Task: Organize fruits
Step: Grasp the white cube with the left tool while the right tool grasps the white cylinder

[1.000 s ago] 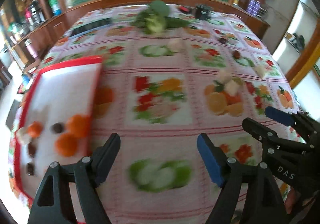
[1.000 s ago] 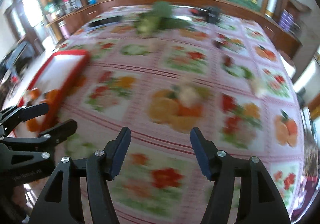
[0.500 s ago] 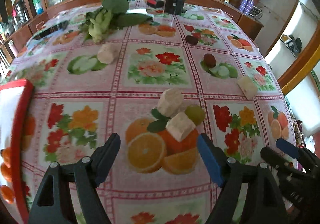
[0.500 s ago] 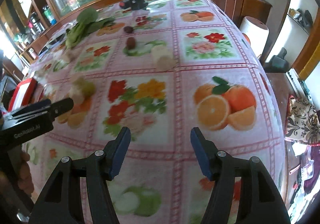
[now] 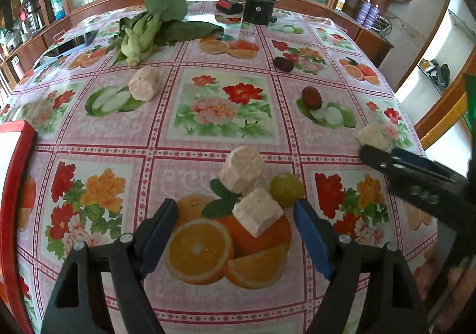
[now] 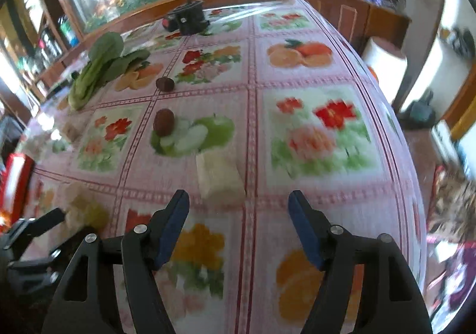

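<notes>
Desk (image 5: 226, 137) under a fruit-and-flower print cloth. Leafy greens (image 5: 148, 27) lie at the far side; red tray (image 5: 17, 137) at the left edge. Left gripper (image 5: 235, 215) hovers with jaws wide and empty, a pale cube (image 5: 257, 212) just beyond them, touching a pale round chunk (image 5: 242, 168) and a green grape (image 5: 286, 189). Right gripper (image 6: 238, 209), jaws opening with nothing between them, faces a pale block (image 6: 218, 176) just ahead. Two dark dates (image 5: 311, 97) sit farther back, apart.

Left tool (image 5: 235, 232) agape, right tool (image 6: 238, 226) opening
</notes>
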Demonstrator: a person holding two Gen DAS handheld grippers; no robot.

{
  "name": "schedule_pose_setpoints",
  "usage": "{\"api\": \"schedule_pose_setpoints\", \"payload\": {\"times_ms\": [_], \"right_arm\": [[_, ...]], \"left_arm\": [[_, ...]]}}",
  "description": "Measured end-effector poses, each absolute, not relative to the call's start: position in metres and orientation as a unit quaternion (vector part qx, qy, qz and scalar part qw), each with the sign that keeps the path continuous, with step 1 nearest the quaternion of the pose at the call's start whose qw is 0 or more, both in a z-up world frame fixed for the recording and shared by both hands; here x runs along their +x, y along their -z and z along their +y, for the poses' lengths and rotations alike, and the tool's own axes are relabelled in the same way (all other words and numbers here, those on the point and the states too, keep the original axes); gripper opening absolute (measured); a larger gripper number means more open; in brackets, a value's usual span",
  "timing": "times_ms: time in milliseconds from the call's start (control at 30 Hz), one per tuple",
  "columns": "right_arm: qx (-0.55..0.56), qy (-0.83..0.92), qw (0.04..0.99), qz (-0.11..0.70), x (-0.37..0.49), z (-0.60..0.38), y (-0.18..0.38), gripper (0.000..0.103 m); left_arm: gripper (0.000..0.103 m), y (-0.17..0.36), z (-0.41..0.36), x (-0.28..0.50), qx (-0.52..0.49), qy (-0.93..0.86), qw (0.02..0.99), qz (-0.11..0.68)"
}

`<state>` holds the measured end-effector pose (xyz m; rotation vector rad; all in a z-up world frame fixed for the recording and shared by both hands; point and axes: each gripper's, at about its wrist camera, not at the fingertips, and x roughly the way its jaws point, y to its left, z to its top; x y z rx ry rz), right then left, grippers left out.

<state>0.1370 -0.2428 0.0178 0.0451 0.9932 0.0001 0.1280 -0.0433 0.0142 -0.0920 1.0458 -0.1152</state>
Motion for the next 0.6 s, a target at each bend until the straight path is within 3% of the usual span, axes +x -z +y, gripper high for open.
{"api": "schedule_pose_setpoints", "payload": {"times_ms": [100, 167, 233, 400, 600], "right_arm": [[-0.026, 0.008, 0.882, 0.470, 0.140, -0.230, -0.015, 0.063], [-0.025, 0.002, 0.885, 0.465, 0.139, -0.230, -0.015, 0.043], [-0.022, 0.000, 0.885, 0.464, 0.138, -0.232, -0.017, 0.031], [-0.014, -0.006, 0.887, 0.462, 0.132, -0.235, -0.018, 0.031], [0.012, -0.012, 0.885, 0.466, 0.117, -0.238, -0.020, 0.031]], "left_arm": [[0.082, -0.014, -0.043, 0.128, -0.040, 0.059, 0.866, 0.495], [0.082, -0.014, -0.044, 0.128, -0.035, 0.061, 0.868, 0.491], [0.078, -0.015, -0.044, 0.127, -0.037, 0.063, 0.871, 0.486], [0.036, -0.017, -0.045, 0.123, -0.062, 0.111, 0.864, 0.487], [0.035, -0.017, -0.043, 0.118, -0.055, 0.114, 0.864, 0.487]]}}
